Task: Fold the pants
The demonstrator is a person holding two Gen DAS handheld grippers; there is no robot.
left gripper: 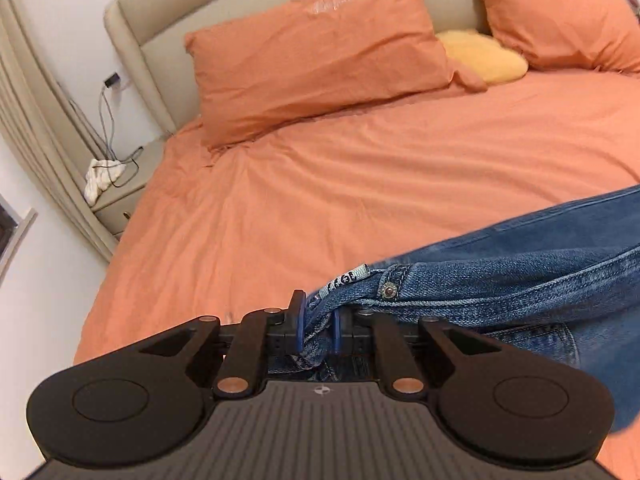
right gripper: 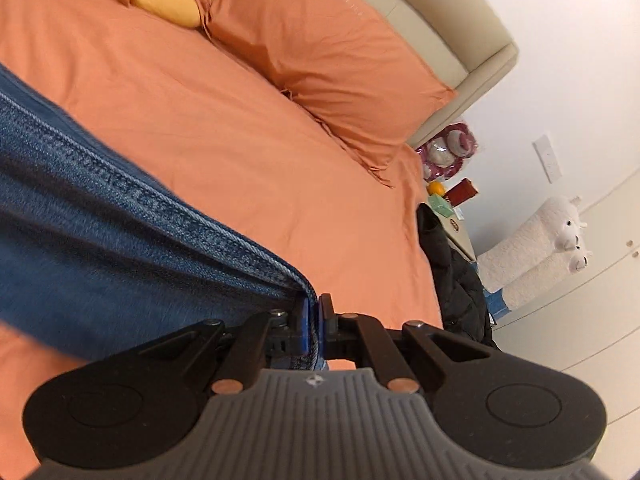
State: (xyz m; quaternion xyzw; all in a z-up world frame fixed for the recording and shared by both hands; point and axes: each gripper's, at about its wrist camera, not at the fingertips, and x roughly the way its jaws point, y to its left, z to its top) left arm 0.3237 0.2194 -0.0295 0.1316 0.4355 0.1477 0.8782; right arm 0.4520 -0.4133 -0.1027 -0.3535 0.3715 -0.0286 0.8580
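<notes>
Blue denim jeans (left gripper: 520, 280) hang above an orange bed sheet (left gripper: 320, 184). My left gripper (left gripper: 317, 322) is shut on a bunched fold of the waistband, beside the metal button (left gripper: 389, 290) and a small label. From there the cloth stretches off to the right. In the right wrist view my right gripper (right gripper: 315, 320) is shut on a thin edge of the same jeans (right gripper: 100, 240), which run away to the left, lifted off the sheet (right gripper: 240, 140). The blue pads of both grippers press the denim.
Two orange pillows (left gripper: 320, 56) and a yellow cushion (left gripper: 484, 56) lie against the beige headboard (left gripper: 160, 28). A bedside table (left gripper: 120, 200) with cables stands on the left. On the other side stand a cluttered nightstand (right gripper: 452, 200), a black jacket (right gripper: 456, 280) and white plush toys (right gripper: 540, 240).
</notes>
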